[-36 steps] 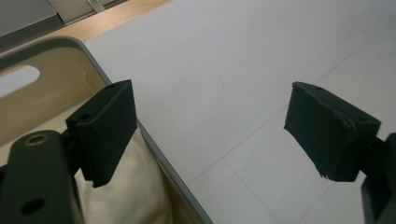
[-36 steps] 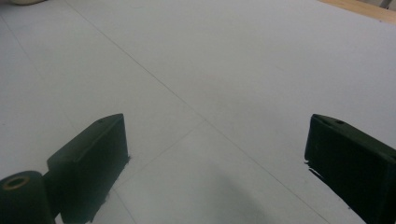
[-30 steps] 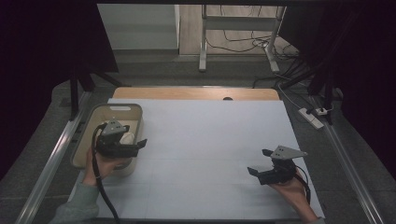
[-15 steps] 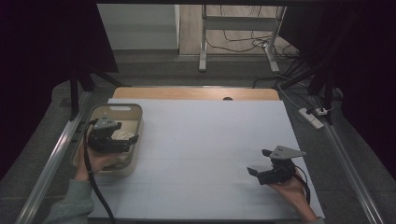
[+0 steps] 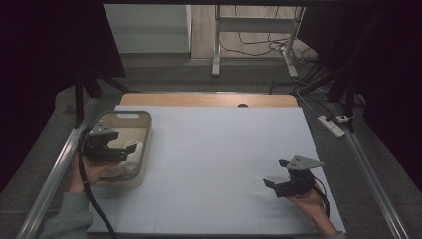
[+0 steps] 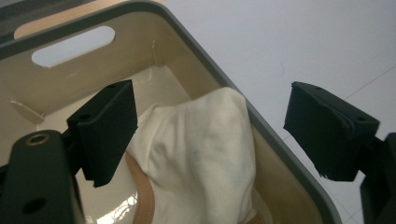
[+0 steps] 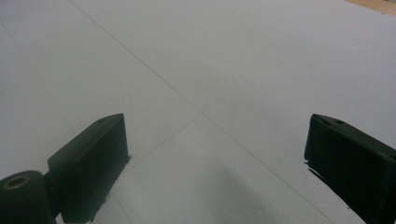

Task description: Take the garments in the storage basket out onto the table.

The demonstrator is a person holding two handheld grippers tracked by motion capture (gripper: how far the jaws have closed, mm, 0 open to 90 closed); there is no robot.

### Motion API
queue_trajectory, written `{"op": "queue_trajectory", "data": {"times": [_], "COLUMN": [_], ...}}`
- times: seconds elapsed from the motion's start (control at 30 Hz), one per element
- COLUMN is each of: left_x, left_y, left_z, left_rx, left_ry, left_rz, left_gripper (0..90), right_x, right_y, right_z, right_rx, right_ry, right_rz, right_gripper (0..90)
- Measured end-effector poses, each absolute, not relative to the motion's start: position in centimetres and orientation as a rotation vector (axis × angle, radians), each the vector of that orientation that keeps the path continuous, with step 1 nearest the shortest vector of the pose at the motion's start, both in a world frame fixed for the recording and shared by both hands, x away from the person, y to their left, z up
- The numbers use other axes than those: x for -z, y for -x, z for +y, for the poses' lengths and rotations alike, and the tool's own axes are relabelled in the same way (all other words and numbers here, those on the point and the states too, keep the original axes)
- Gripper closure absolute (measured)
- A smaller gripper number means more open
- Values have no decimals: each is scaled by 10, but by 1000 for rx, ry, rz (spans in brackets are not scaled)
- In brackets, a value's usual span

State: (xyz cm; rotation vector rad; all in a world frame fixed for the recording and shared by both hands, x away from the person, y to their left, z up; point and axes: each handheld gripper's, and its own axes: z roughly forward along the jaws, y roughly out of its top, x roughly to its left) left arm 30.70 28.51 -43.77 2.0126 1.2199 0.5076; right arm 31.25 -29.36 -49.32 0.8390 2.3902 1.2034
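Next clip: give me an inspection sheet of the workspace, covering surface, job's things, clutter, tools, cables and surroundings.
Surface: white sheet over a wooden table, bare in the middle.
Job's things: beige bin at the left edge; cream cloth bunched inside it.
Clutter: nothing seen.
Tools: left tool open above the cloth; right tool open over the bare sheet.
Cables: black cable trails from the left tool; floor wires behind.
Surroundings: power strip at right, dark drapes.
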Motion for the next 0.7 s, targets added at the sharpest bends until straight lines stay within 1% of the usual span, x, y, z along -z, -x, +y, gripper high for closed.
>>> {"op": "queue_trajectory", "data": {"times": [0.37, 0.7], "left_x": [448, 457], "left_y": [-310, -314], "left_z": [291, 287], "left_rx": [-453, -411], "left_ry": [-2056, -2149], "left_rz": [1239, 1245], "left_gripper": [170, 170], "right_x": [494, 495], "right_y": [-312, -312], "right_z": [-293, -292], "right_rx": [-1193, -1176], "right_ry": [-841, -832], "right_rz": [2391, 2400], "right_gripper": [62, 62]}}
